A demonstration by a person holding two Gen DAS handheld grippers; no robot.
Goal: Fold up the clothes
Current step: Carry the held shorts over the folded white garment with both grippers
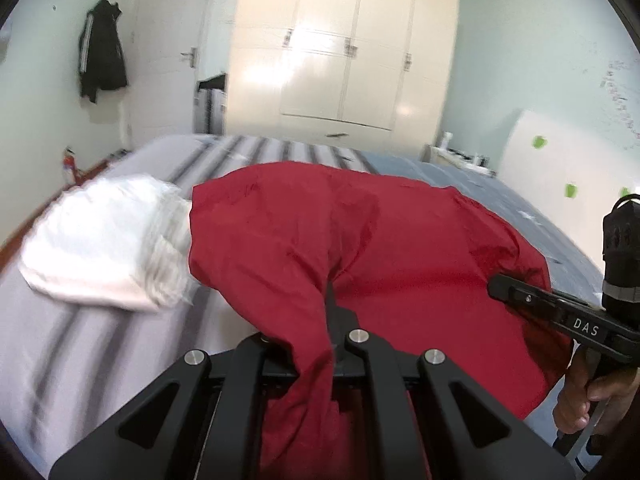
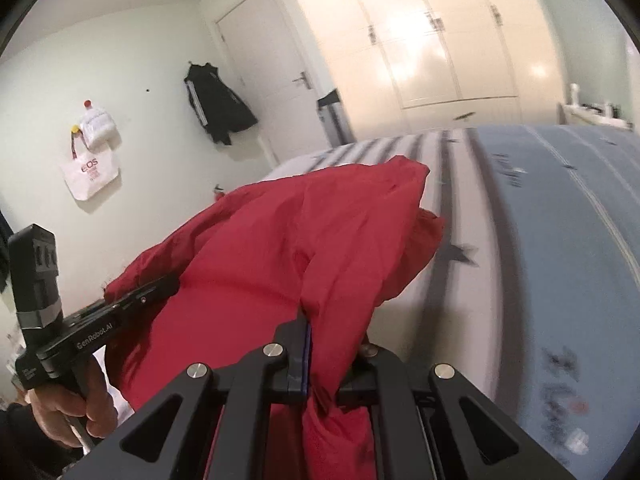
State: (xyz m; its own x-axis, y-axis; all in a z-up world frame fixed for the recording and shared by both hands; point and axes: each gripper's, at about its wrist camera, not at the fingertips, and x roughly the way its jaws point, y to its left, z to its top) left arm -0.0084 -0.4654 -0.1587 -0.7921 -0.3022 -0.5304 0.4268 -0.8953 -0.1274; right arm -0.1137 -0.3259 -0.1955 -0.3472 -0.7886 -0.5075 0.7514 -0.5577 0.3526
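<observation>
A red garment (image 1: pixel 400 240) is lifted off the bed, stretched between both grippers and sagging in the middle. My left gripper (image 1: pixel 330 290) is shut on one edge of it, and cloth drapes over the left finger and down between the arms. My right gripper (image 2: pixel 307 316) is shut on another edge of the red garment (image 2: pixel 280 240), with a fold hanging over its right finger. Each gripper shows in the other's view, the right gripper (image 1: pixel 498 286) at the right and the left gripper (image 2: pixel 162 284) at the left, each held by a hand. A folded white cloth (image 1: pixel 104 240) lies on the bed at the left.
The bed (image 1: pixel 80 344) has a grey striped sheet (image 2: pixel 452 200) and a blue cover (image 2: pixel 560 216) on its right side. Behind it stand a cream wardrobe (image 1: pixel 340 48), a white door (image 2: pixel 256 60) and a hanging black jacket (image 1: pixel 100 52). A tote bag (image 2: pixel 90 172) hangs on the wall.
</observation>
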